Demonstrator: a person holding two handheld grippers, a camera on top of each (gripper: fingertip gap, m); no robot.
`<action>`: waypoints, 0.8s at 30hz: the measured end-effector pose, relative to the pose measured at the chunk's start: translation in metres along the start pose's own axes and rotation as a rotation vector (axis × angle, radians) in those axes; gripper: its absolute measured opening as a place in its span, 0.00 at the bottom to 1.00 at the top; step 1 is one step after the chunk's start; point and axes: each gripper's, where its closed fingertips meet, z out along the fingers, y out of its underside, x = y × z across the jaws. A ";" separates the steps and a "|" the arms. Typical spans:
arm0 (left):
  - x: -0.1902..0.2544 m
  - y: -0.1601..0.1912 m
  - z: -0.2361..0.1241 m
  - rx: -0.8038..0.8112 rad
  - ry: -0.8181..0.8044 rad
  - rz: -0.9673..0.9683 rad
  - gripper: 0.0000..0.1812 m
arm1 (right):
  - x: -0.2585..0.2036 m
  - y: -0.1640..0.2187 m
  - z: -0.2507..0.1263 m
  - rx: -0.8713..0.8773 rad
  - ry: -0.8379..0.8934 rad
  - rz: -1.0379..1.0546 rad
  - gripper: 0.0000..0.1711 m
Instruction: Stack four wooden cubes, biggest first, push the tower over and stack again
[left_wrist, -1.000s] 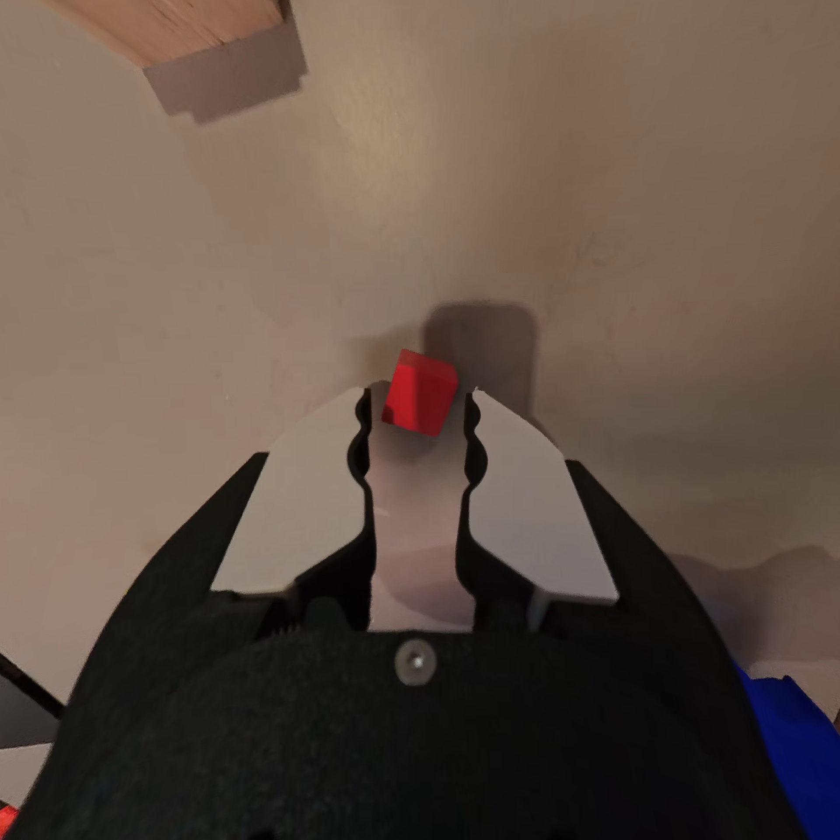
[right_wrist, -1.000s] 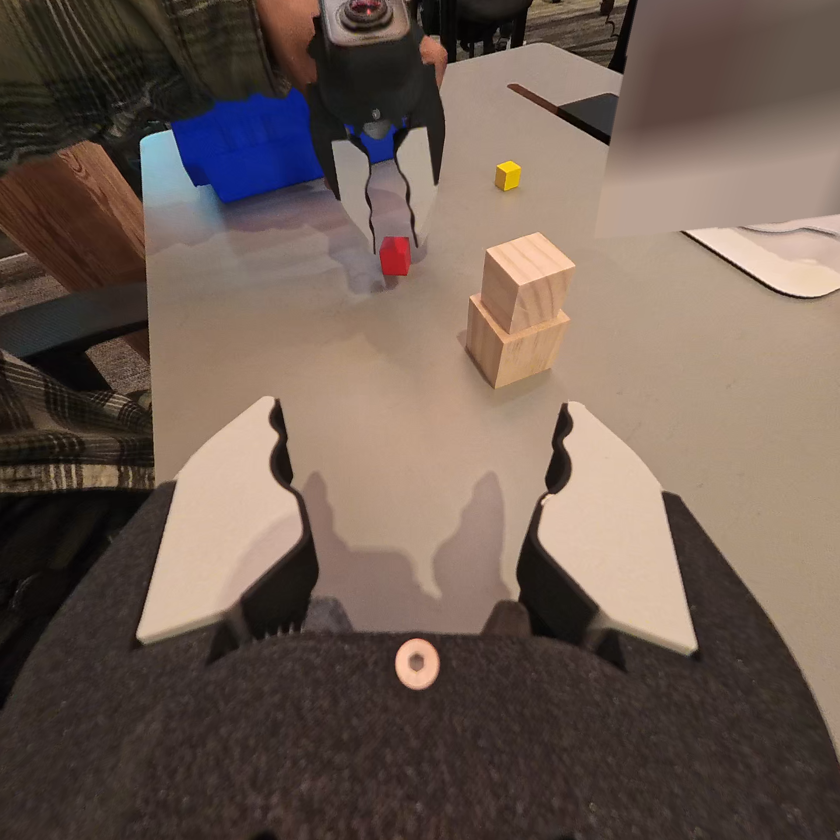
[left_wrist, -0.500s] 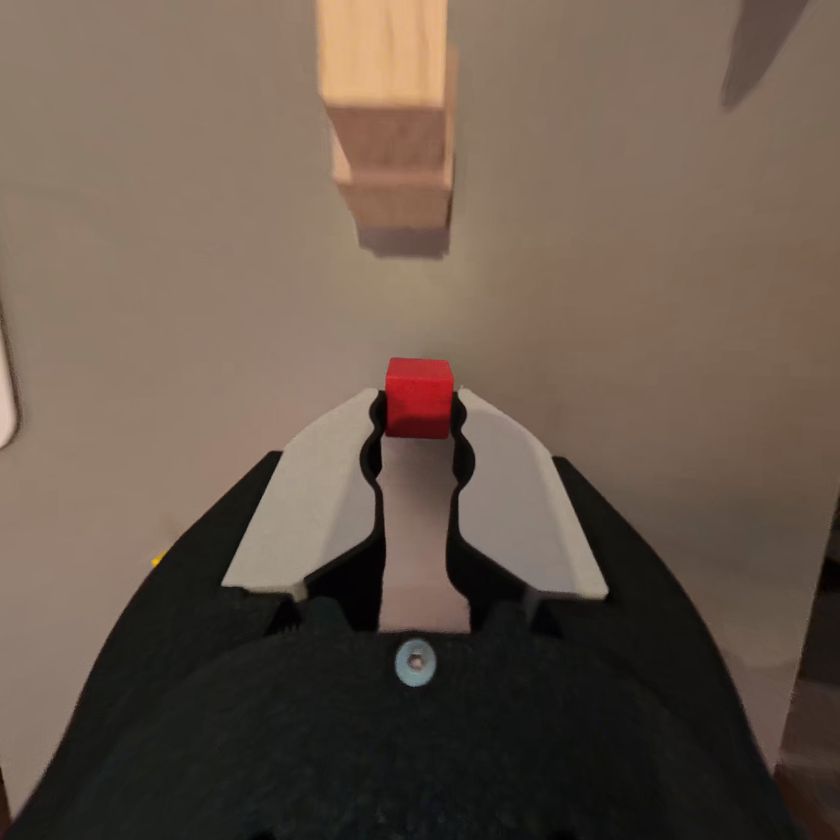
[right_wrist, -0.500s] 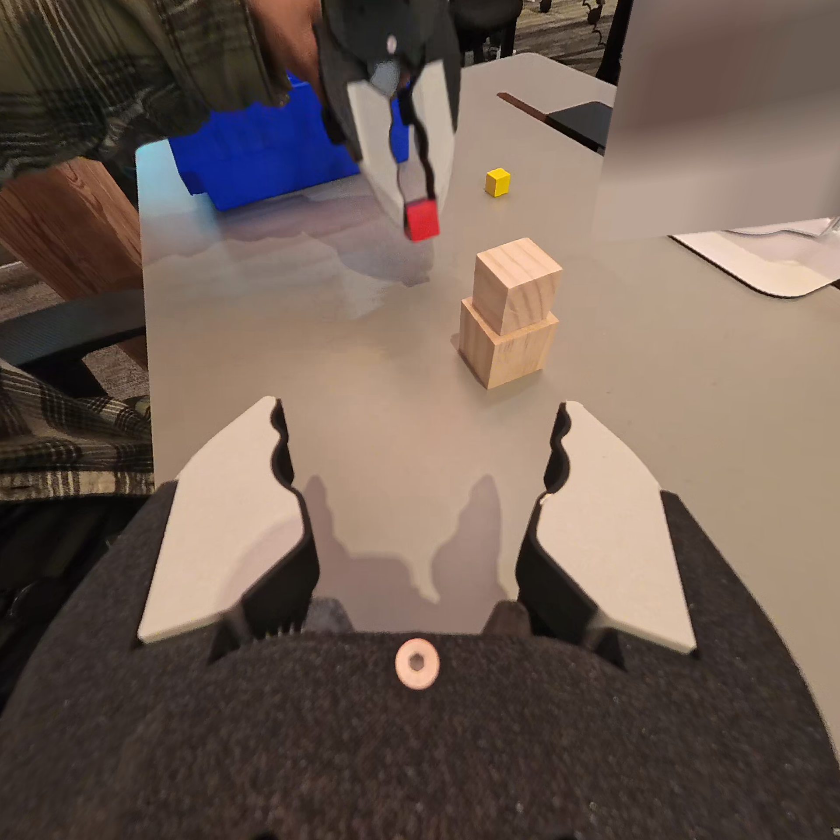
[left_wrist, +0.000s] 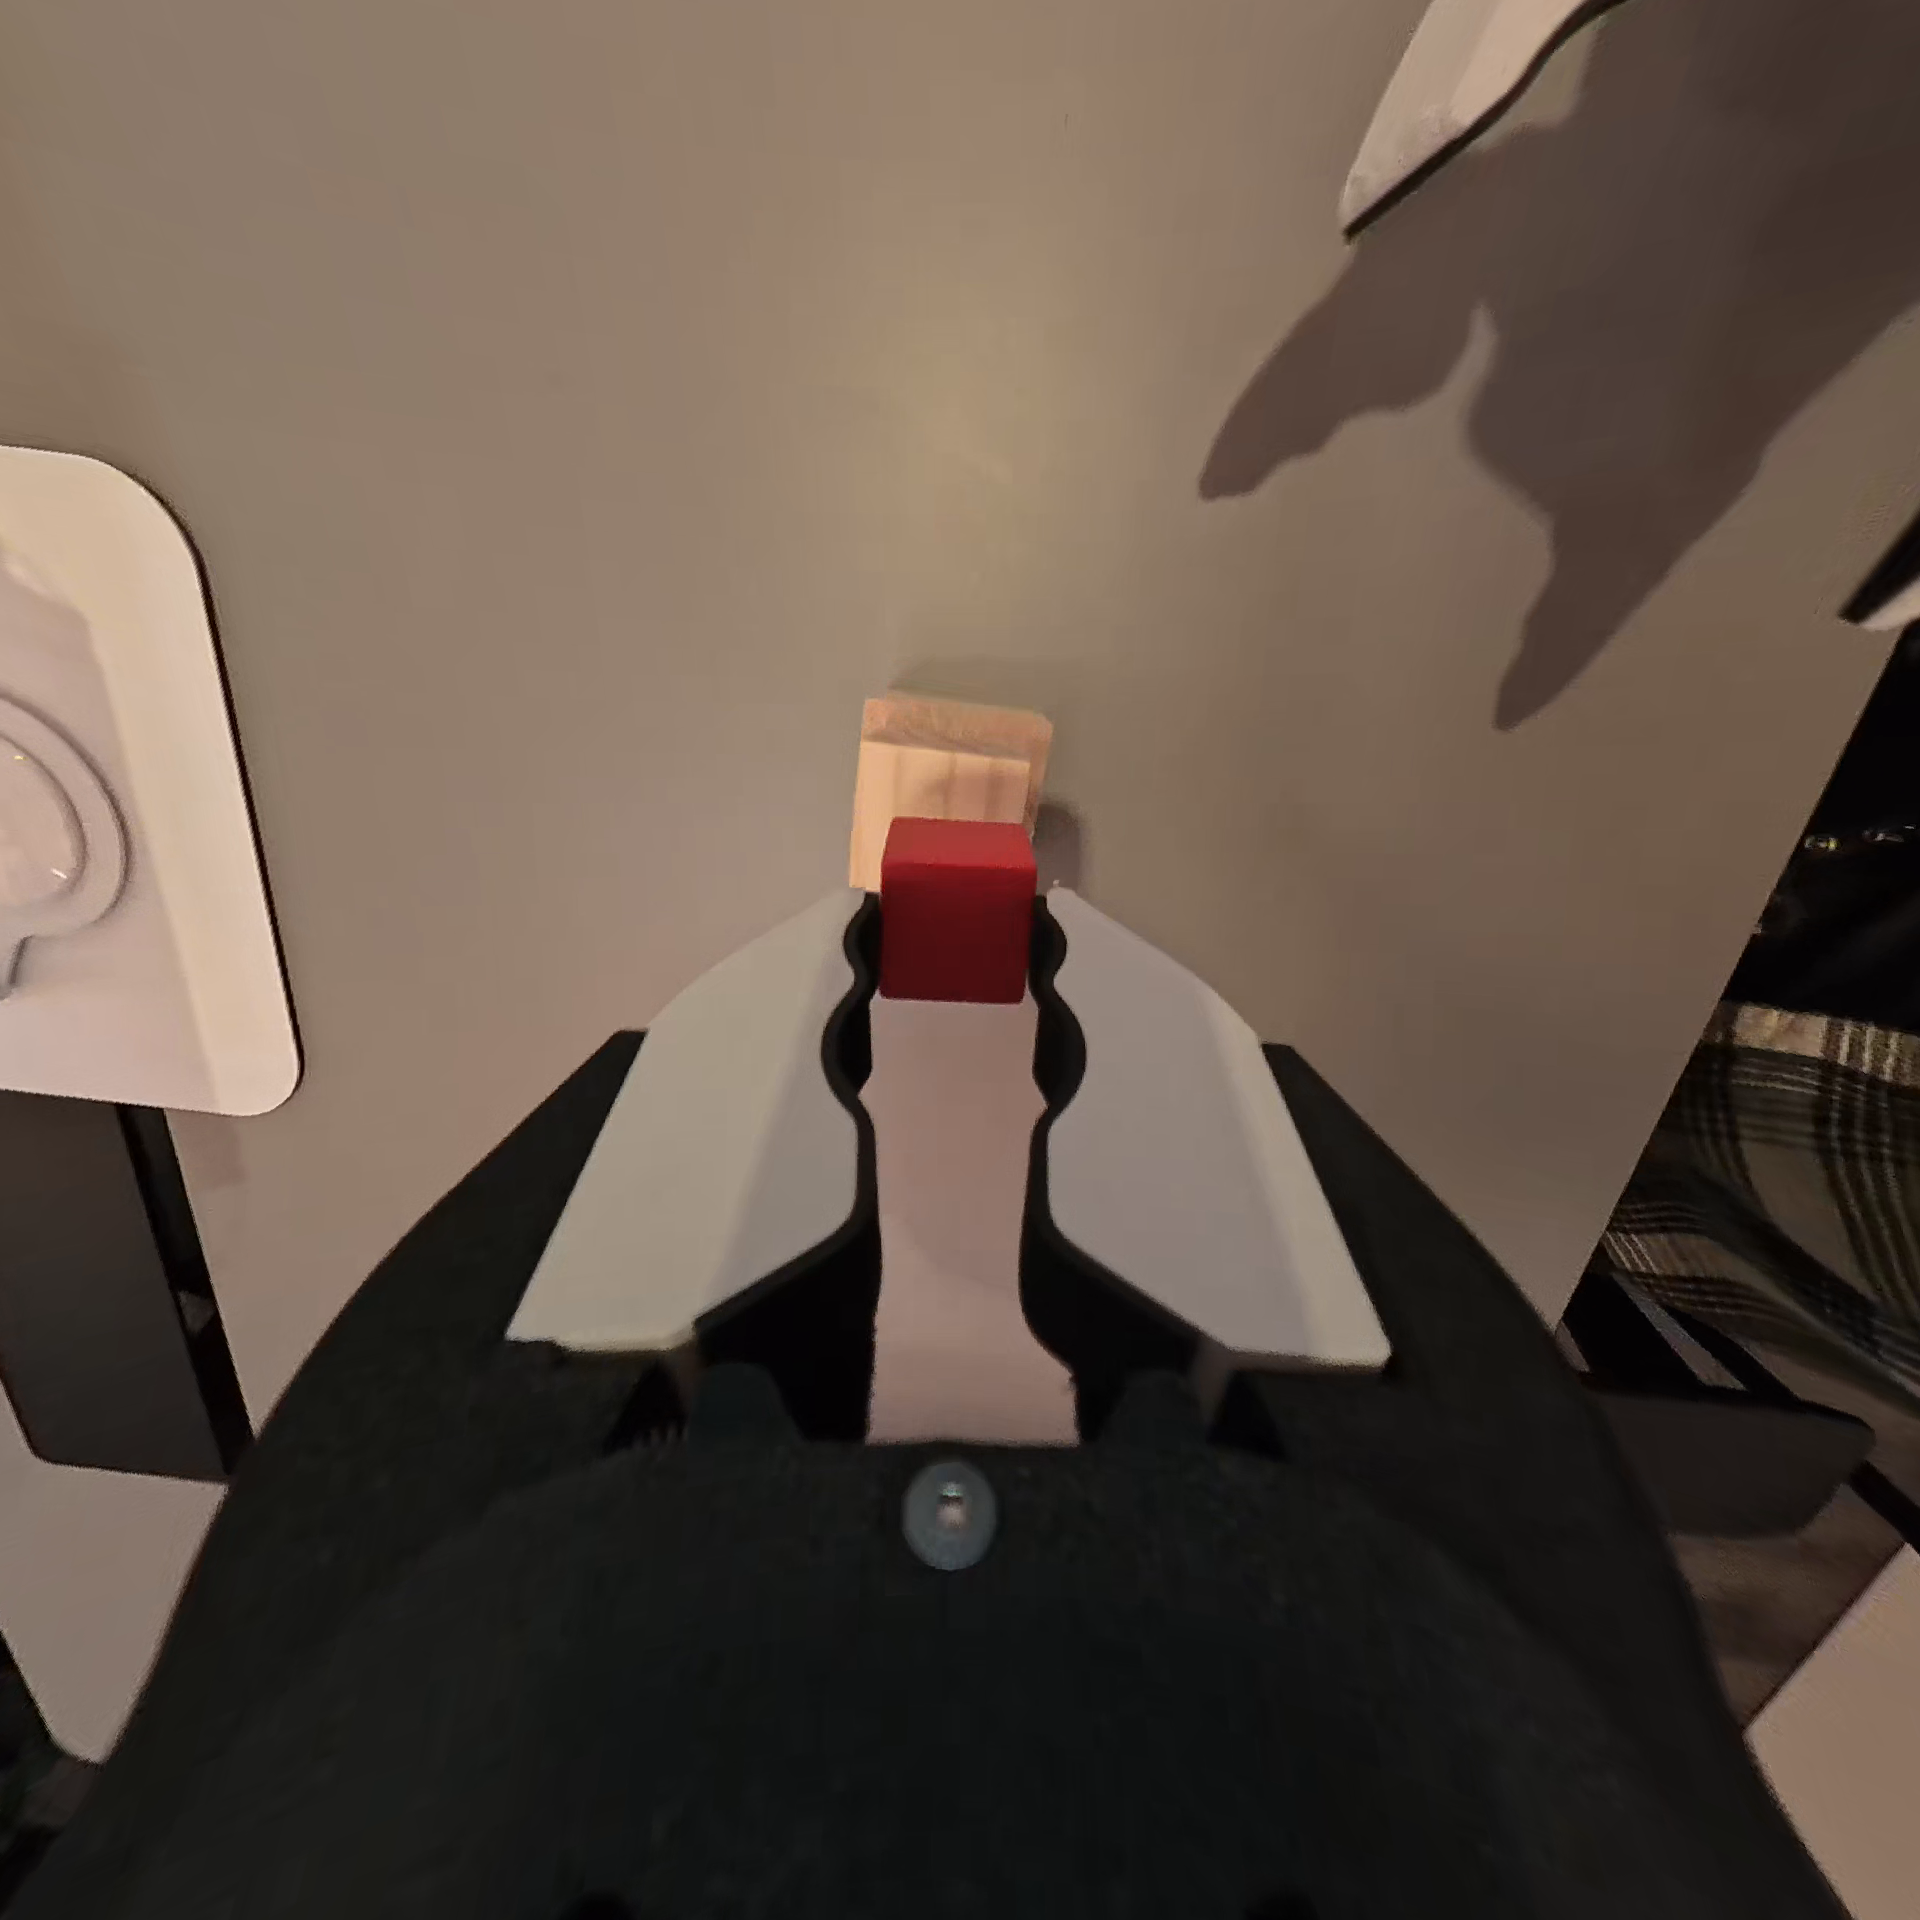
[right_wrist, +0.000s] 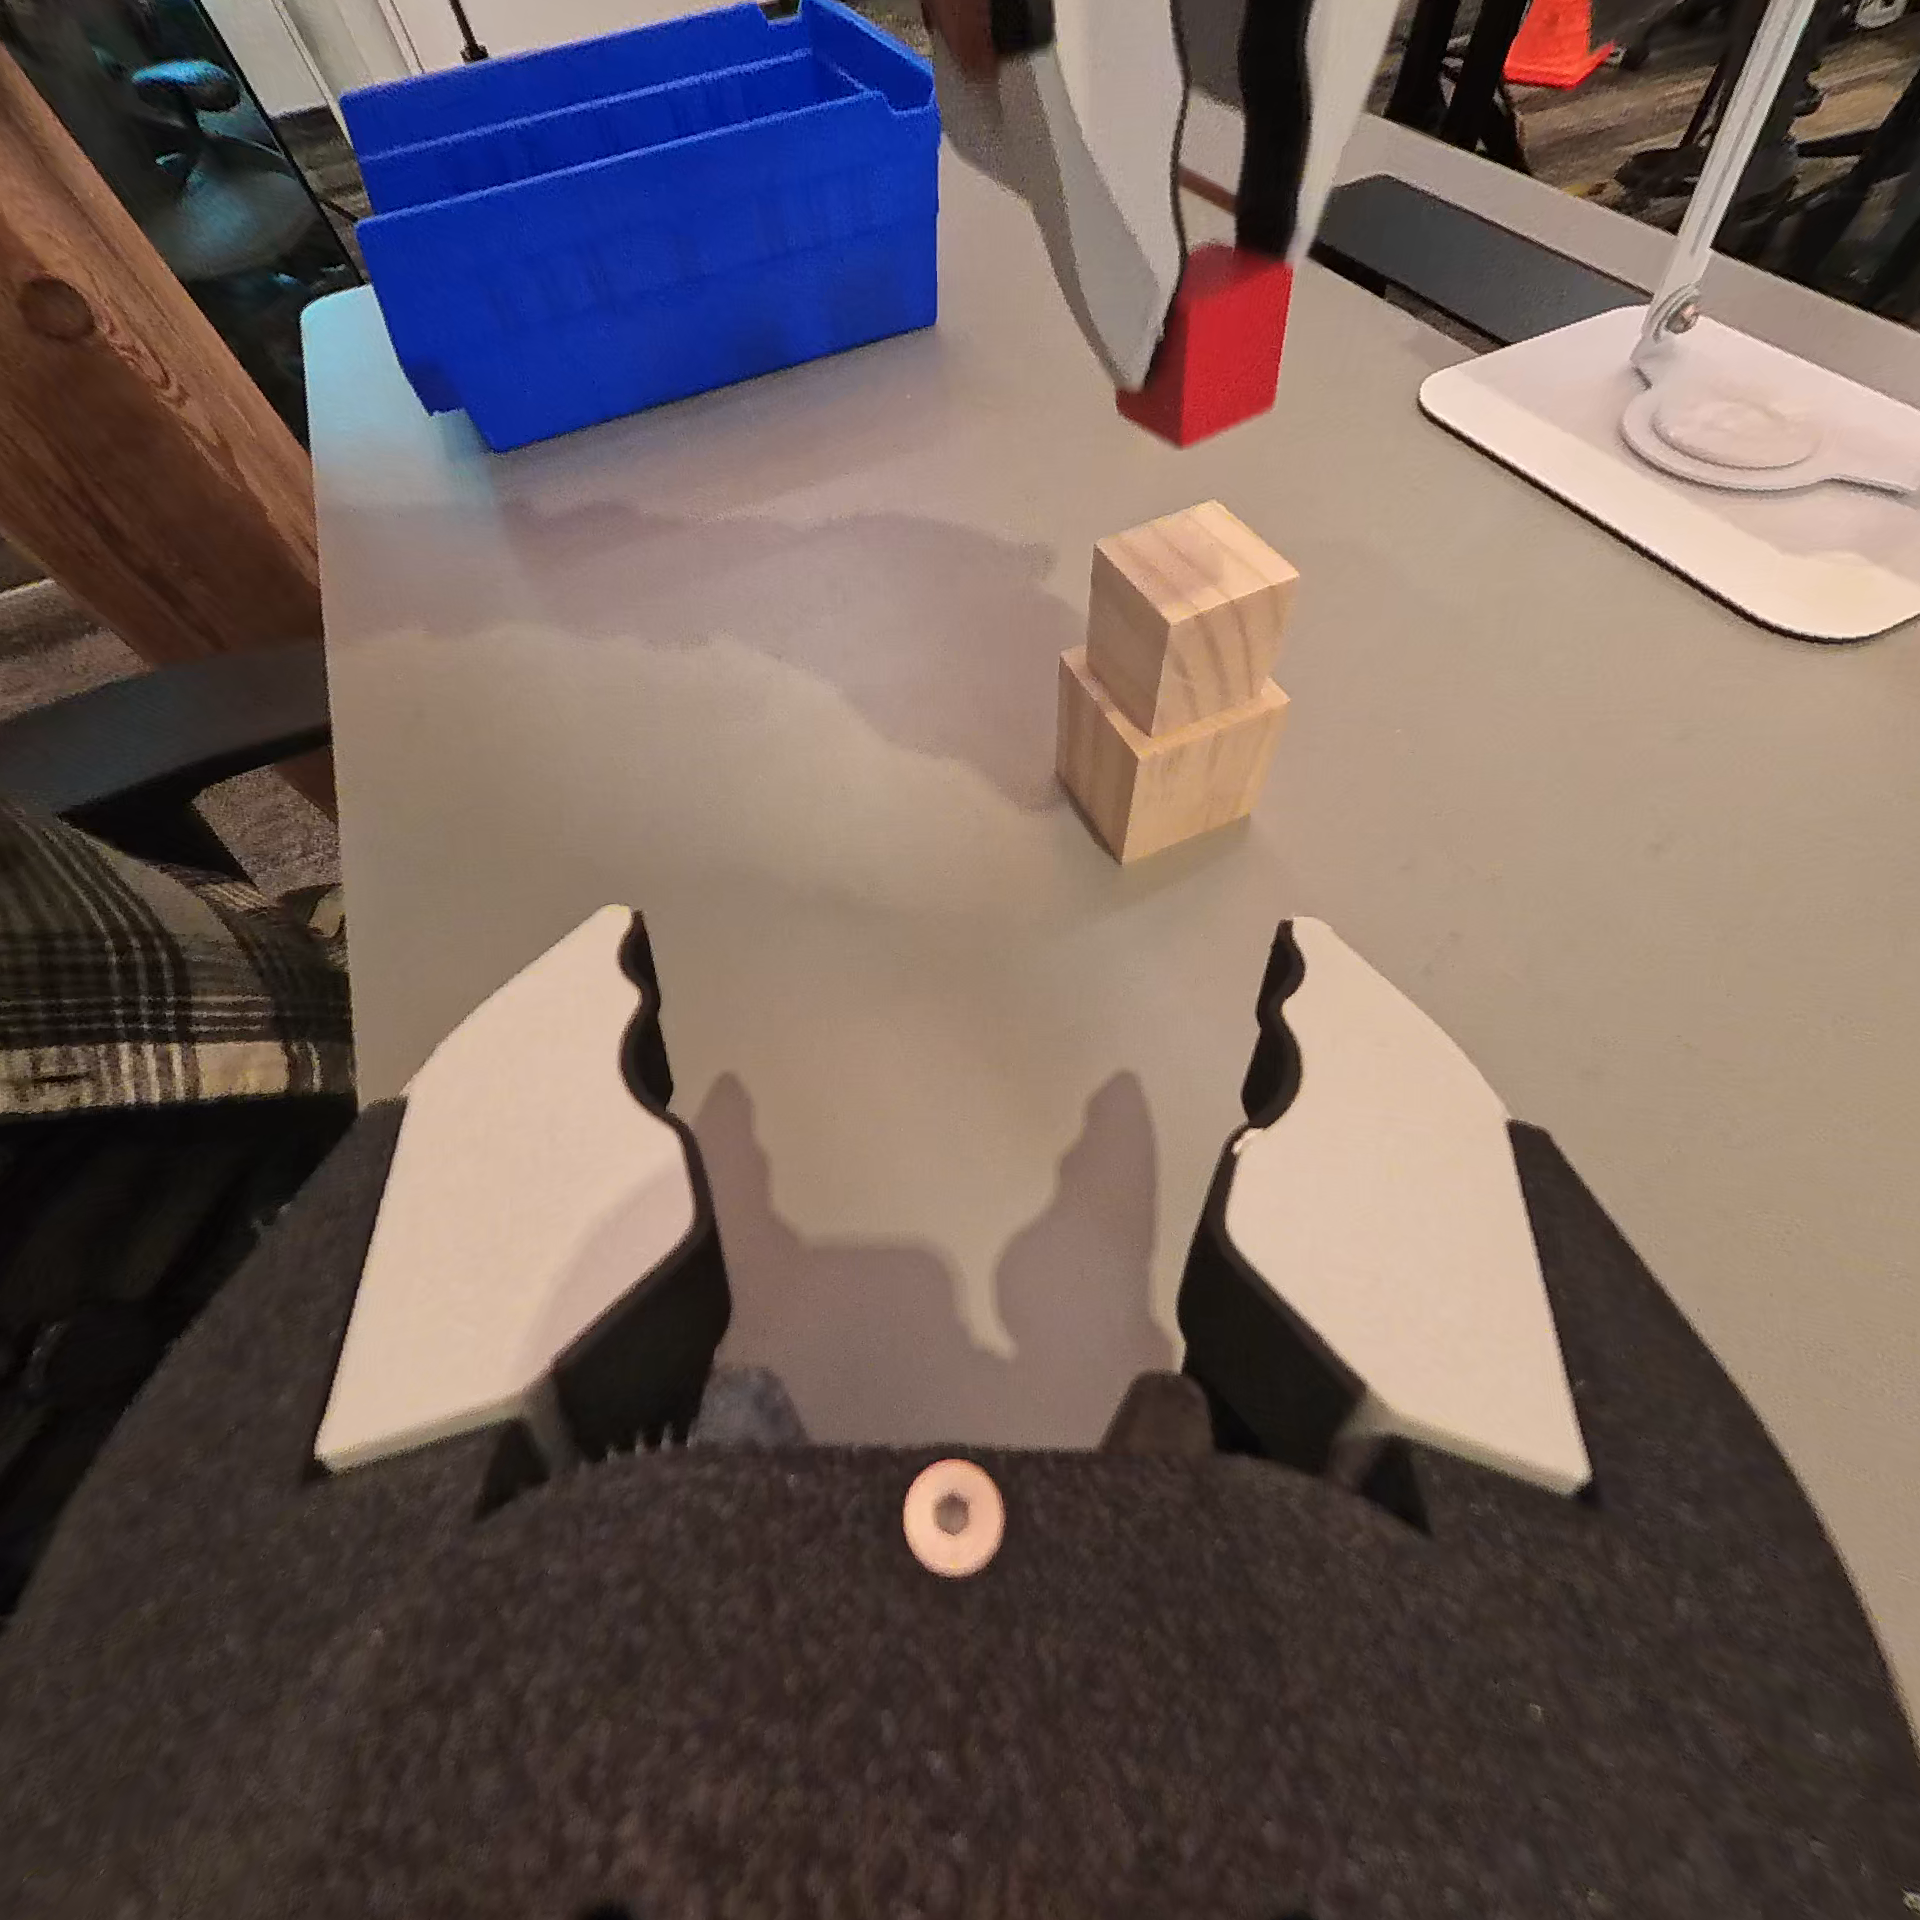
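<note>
Two plain wooden cubes stand stacked on the grey table, the smaller on top and turned a little askew, and our left gripper has its fingers clamped on the red cube, held in the air above them. Our right gripper hangs with jaws apart and empty, near the stack. We judge that an off-centre release could tip the red cube off that skewed top, or a nudge could shift the tower.

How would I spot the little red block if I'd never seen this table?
Start at the blue bin on the grey table. Right of it, two pale wooden cubes are stacked. The red cube hangs above them, pinched in the left tool; nothing else there is red or airborne.
</note>
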 end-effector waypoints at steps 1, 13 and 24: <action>0.000 -0.002 0.004 -0.004 0.000 -0.003 0.15 | 0.000 -0.001 -0.002 0.004 0.000 0.001 0.64; -0.004 0.003 0.030 -0.057 -0.006 -0.009 0.15 | 0.000 -0.006 -0.008 0.028 -0.001 0.000 0.63; -0.004 0.006 0.033 -0.052 0.003 0.013 0.21 | 0.000 -0.004 -0.006 0.020 -0.004 0.003 0.64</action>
